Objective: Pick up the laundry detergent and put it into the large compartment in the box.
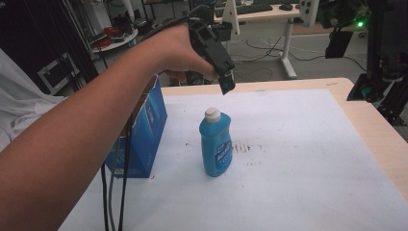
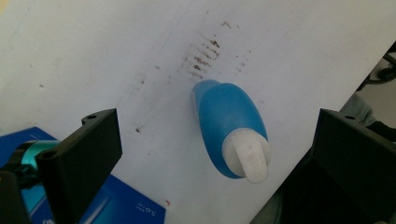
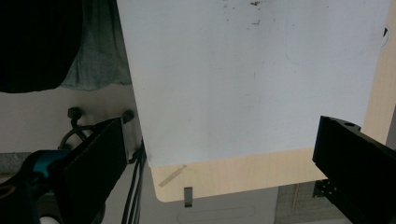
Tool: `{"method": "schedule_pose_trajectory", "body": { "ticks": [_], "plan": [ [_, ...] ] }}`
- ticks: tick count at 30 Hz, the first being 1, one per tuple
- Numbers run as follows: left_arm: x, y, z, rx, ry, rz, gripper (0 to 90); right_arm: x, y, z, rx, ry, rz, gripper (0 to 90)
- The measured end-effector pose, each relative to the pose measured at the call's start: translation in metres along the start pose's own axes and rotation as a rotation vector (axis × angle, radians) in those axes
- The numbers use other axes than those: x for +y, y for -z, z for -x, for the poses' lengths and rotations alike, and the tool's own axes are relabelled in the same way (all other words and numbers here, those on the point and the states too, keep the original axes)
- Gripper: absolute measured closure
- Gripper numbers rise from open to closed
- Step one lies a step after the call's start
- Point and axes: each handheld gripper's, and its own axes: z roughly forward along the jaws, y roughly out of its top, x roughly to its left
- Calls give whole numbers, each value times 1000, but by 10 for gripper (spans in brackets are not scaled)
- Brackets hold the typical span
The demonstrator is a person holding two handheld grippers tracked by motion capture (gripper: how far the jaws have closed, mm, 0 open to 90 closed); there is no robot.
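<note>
Blue box (image 1: 144, 130), one, stands at the left of the tabletop (image 1: 298, 159), on the white sheet, just beside the person's forearm and the trailing cables. One blue bottle (image 1: 216, 142) with a white cap (image 1: 212, 114) stands upright near the sheet's middle, right of the box and apart from it; brown specks mark the sheet beside it. Left tool (image 1: 226, 83) hangs above and behind the bottle, jaws pointing down and spread wide, holding nothing. In the left gripper view the bottle (image 2: 229, 128) sits between the two jaws, well below them: likely lined up for a grasp from above. Right tool (image 3: 219, 168), off the near edge, is also wide open and empty, probably parked clear. Count: one box, one bottle, two tools.
</note>
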Motion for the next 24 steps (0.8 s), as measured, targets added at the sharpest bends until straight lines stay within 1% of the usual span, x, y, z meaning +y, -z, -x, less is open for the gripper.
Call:
{"method": "schedule_pose_trajectory", "body": {
  "ticks": [2, 5, 6, 7, 9, 10, 12, 15, 18, 20, 21, 24],
  "plan": [
    [-3, -2, 1, 3, 15, -2, 18, 0, 0, -1, 0, -6, -3, 22],
    [-7, -6, 3, 8, 44, -5, 18, 0, 0, -2, 3, 0, -5, 22],
    [-8, -7, 3, 7, 50, -6, 18, 0, -1, -3, 5, 3, -9, 22],
    [-9, -8, 4, 5, 55, -8, 18, 1, -1, -4, 5, -4, -16, 22],
    [-11, -12, 6, 1, 74, -6, 18, 2, -2, -5, 5, -2, -20, 22],
    [-12, -13, 7, 1, 77, -5, 18, 2, -2, -5, 8, 3, -19, 22],
    [-14, -18, 10, 1, 93, -18, 18, 3, -2, -6, 6, 3, -15, 22],
    [-16, -24, 13, -7, 105, -24, 18, 3, -2, -7, 3, 1, -19, 22],
    [-17, -29, 16, 0, 106, -31, 18, 4, -1, -8, 2, 2, -18, 22],
    [-17, -30, 17, 3, 105, -35, 18, 5, -1, -9, 4, 0, -17, 22],
    [-19, -33, 18, 2, 117, -27, 18, 6, -2, -9, 4, 3, -18, 22],
    [-23, -39, 19, 5, 140, -22, 19, 7, -2, -9, 4, 2, -22, 22]
  ]
}}
